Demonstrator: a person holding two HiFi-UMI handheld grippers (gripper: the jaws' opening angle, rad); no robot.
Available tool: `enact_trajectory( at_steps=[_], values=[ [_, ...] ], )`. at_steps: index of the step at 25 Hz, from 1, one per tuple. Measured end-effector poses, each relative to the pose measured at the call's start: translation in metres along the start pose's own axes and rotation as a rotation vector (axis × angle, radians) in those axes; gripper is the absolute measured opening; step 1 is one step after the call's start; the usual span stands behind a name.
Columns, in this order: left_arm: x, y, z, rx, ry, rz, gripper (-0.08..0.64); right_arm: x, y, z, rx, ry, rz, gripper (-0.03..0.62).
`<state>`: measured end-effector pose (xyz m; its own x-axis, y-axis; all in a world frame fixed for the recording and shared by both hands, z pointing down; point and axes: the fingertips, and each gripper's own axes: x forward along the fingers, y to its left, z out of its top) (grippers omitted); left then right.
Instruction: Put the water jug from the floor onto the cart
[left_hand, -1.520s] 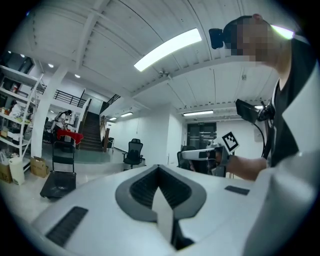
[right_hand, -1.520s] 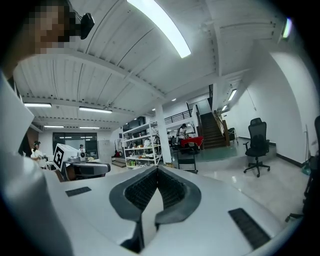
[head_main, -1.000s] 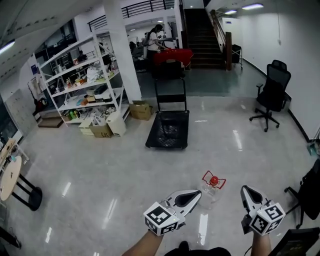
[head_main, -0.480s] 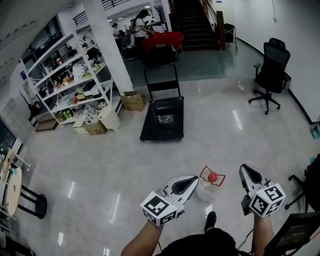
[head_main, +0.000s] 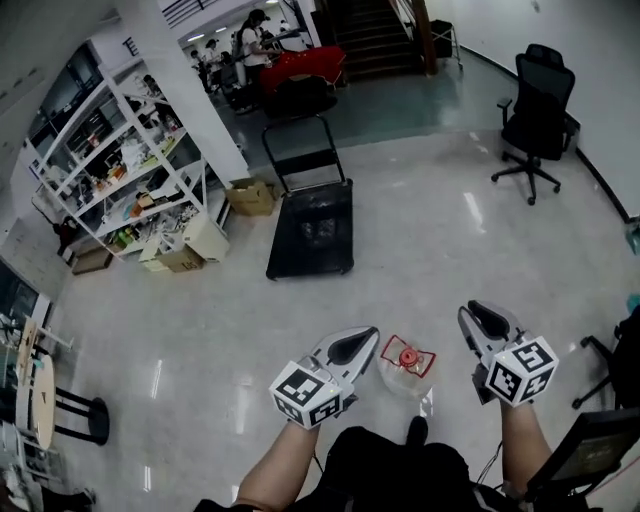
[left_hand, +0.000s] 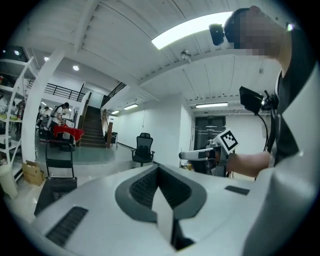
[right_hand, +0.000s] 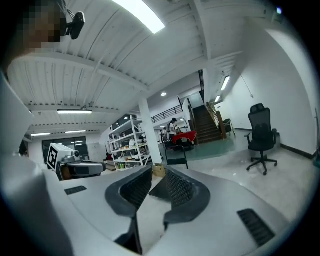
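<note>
Meanwhile, floor-bound water jug (head_main: 405, 362) sits between left gripper (head_main: 369, 336), jaws together, and empty right gripper (head_main: 470, 316), jaws just parting

No legible words, brands or numbers anywhere. Only square black-and-white code markers, without letters or digits, on the cube (head_main: 305, 397) of the left gripper (head_main: 366, 336) and the cube (head_main: 520, 370) of the right gripper (head_main: 470, 313). Any print on the boxes (head_main: 183, 258) by the shelves (head_main: 130, 170) too small to make out.
</note>
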<state>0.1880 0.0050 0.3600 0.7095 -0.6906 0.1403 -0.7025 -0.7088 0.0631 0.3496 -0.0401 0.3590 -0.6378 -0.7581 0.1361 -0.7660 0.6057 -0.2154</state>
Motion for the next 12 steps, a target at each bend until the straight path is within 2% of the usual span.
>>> enact_trajectory(
  at_steps=[2,6,9,12],
  values=[
    [0.02,0.011,-0.011,-0.019,0.035,-0.002,-0.008,0.014,-0.021,-0.011,0.035,0.023,-0.005,0.075],
    [0.05,0.032,-0.055,-0.082,0.154,0.028,-0.008,0.035,-0.059,-0.057,0.123,0.127,-0.029,0.086],
    [0.073,0.056,-0.107,-0.115,0.23,0.049,-0.008,0.056,-0.086,-0.101,0.167,0.199,-0.053,0.094],
    [0.084,0.08,-0.17,-0.181,0.31,0.06,-0.008,0.079,-0.1,-0.159,0.232,0.305,-0.072,0.111]
  ],
)
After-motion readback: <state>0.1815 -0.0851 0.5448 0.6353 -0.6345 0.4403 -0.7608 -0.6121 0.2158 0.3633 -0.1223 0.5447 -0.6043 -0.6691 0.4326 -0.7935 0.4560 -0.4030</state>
